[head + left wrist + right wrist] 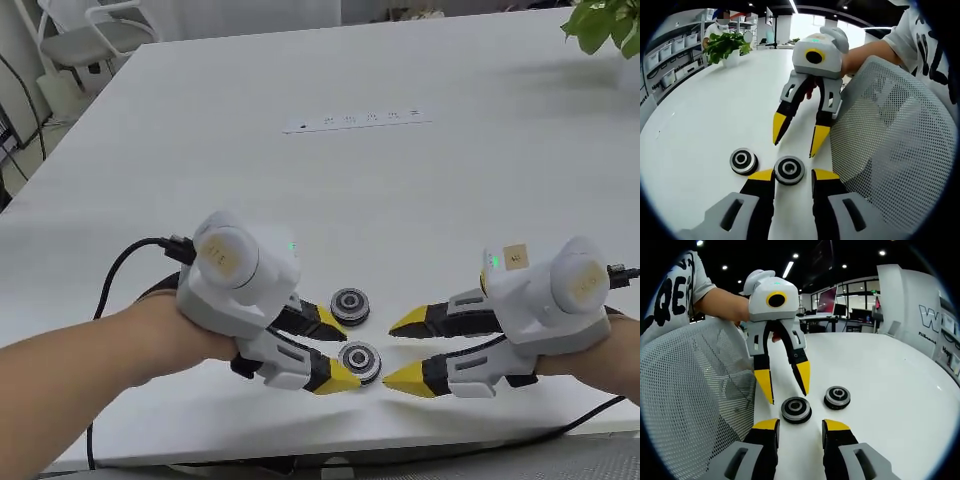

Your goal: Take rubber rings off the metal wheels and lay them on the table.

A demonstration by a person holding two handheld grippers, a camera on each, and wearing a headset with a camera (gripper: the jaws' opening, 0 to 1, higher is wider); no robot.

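White table (420, 200) carries a socket strip (357, 121) well beyond the fingertips (412, 322). Potted plant (605, 22) far right of them, white chair (90, 35) far left. Mesh chair back (890, 140) beside them; ceiling spotlights (790, 269) lit.

The right gripper (801, 426), jaws apart, faces the left gripper (788, 394) across a wheel (796, 410).

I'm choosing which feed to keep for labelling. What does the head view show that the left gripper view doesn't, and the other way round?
The head view adds a socket strip set in the tabletop and a white office chair past the far corner. The left gripper view adds shelves of bins and a mesh chair back. Both share the table, the open left tool and right tool facing each other, the near wheel just ahead of the left tool's tips, the far wheel and a potted plant.
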